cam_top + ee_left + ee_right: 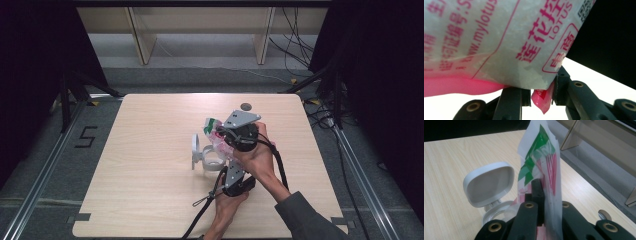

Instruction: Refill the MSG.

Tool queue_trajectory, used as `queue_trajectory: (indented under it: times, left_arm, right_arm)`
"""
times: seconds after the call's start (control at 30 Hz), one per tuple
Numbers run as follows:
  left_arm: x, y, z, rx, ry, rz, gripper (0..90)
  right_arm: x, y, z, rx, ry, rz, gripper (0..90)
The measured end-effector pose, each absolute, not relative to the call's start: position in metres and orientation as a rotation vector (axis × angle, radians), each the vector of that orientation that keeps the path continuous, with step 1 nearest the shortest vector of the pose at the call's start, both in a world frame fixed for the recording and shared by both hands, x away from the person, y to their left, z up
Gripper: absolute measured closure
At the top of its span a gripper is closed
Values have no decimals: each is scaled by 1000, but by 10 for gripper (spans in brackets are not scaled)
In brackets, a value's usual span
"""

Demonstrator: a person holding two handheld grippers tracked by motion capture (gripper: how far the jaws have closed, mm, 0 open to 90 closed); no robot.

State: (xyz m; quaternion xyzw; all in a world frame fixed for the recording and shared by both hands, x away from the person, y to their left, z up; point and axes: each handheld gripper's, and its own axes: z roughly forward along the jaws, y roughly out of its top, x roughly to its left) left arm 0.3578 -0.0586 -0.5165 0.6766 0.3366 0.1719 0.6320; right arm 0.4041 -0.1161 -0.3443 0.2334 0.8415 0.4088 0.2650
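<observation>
Both grippers, left gripper (pixel 227 167) and right gripper (pixel 226 135), clamp seasoning packet (pixel 216 136) over open-lidded white container (pixel 207 157); pouring apparently pending.

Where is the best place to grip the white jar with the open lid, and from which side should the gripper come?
Probably the jar body, from the side away from the hinge. Its lid stands open and upright on one side, and the bag hangs beside its mouth, so coming from above looks blocked.

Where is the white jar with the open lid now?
In the high view the white jar stands near the table's middle, just left of both grippers and under the bag they hold; its lid is flipped up on its left.
</observation>
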Motion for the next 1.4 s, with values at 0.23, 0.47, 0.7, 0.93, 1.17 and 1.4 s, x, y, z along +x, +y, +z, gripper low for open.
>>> queue_trajectory:
  times: [0.23, 0.47, 0.7, 0.93, 1.17, 1.4]
  left_arm:
    - [357, -59, -516, 1557, 759, 409, 731]
    - [357, -58, -515, 1546, 758, 407, 732]
    - [357, -58, -515, 1538, 759, 407, 732]
    - [357, -58, -516, 1541, 761, 406, 733]
    - [357, -58, -516, 1539, 761, 402, 733]
    - [357, -58, -515, 1541, 752, 401, 733]
  right_arm:
    - [405, -112, -346, 639, 2281, 1104, 900]
    - [407, -111, -347, 635, 2294, 1112, 900]
    - [408, -111, -347, 665, 2286, 1147, 900]
    - [408, -110, -348, 645, 2281, 1143, 900]
    - [409, -109, -348, 631, 2305, 1125, 900]
    - [409, -108, -349, 636, 2300, 1123, 900]
